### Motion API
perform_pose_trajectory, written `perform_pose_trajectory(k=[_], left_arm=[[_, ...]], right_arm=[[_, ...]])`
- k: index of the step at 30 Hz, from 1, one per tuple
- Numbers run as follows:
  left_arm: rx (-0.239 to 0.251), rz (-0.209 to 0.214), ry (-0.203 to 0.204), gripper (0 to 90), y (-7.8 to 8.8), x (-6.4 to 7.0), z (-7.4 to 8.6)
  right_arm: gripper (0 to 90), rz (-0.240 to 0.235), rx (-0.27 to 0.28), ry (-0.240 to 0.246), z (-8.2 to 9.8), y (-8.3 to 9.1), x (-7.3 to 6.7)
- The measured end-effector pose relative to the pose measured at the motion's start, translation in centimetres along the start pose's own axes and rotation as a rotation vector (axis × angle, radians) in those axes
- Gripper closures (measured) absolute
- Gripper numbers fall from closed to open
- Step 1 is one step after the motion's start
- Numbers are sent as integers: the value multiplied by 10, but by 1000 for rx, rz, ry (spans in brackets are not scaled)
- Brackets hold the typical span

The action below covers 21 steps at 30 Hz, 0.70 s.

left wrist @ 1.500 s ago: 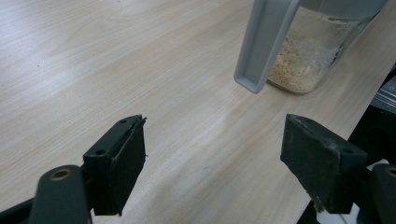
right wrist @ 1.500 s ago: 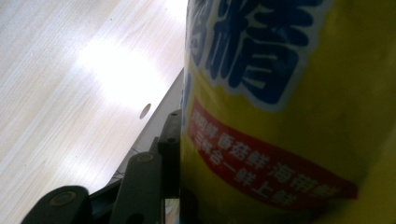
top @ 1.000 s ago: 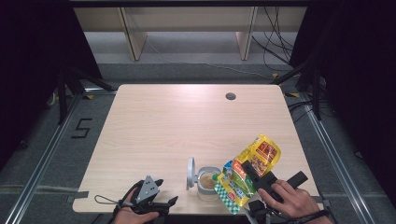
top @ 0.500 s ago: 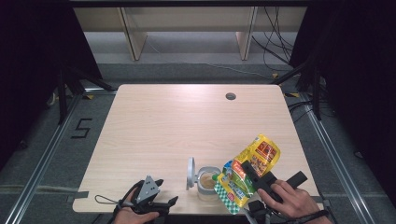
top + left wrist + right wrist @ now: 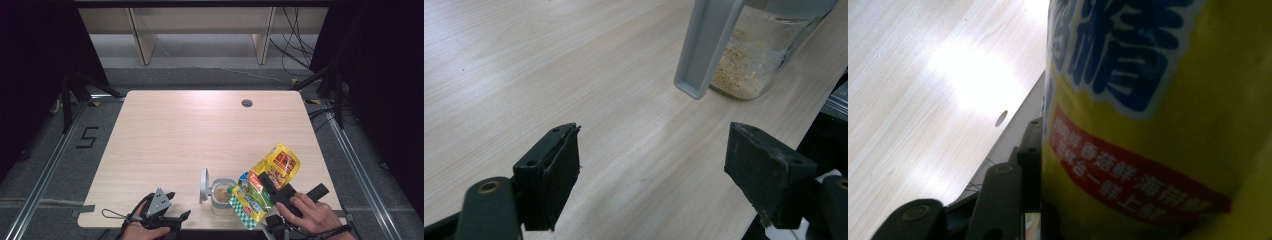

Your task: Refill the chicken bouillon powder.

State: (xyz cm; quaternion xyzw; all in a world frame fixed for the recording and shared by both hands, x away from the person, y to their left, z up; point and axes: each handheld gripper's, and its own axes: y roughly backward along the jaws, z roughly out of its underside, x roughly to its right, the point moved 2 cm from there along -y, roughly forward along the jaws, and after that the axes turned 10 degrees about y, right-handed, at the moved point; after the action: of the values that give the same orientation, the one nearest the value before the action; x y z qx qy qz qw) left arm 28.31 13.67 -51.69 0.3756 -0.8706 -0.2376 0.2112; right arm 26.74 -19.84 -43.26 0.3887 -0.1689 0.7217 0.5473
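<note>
From my remote seat I take the glass jar (image 5: 222,196), near the desk's (image 5: 200,130) near edge, as my landmark. Nearest me, to the jar's right, the right hand-held gripper (image 5: 267,186) is clenched on a yellow seasoning pouch (image 5: 270,175), my hand (image 5: 310,217) behind it; the pouch is tilted with its green-checked lower end just beside the jar's mouth and its yellow end slanting away up and to the right. To the jar's left, at the same near edge, the left hand-held gripper (image 5: 172,205) rests released, its jaws spread wide with nothing between them, grey three-cornered plate on top. The jar's grey lid (image 5: 204,184) stands hinged upright on its left side, and tan granules lie in the bottom. Farther off, beyond the jar, the desk carries a small round cable hole (image 5: 247,103) near its far edge. The left gripper view gives what the high view cannot: the two black pads apart over bare wood grain, and ahead of them the lid (image 5: 706,47) edge-on in front of the jar (image 5: 764,55), with the grainy fill seen through the glass. The right gripper view shows the pouch (image 5: 1158,125) close up, blue and red printed lettering, one jaw pressed flat against its left face, and the desk's hole (image 5: 1001,118) far beyond.
</note>
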Motion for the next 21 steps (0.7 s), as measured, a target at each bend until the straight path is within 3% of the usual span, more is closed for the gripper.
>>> perform_pose_trajectory(k=[16, 19, 21], left_arm=[[-2, -2, -9, 213, 1, -1, 0], [9, 4, 7, 213, 0, 0, 0], [8, 5, 5, 213, 0, 0, 0]], right_arm=[[623, 1, 0, 10, 1, 1, 1], [623, 0, 2, 6, 1, 1, 1], [624, -23, 10, 4, 1, 0, 1]])
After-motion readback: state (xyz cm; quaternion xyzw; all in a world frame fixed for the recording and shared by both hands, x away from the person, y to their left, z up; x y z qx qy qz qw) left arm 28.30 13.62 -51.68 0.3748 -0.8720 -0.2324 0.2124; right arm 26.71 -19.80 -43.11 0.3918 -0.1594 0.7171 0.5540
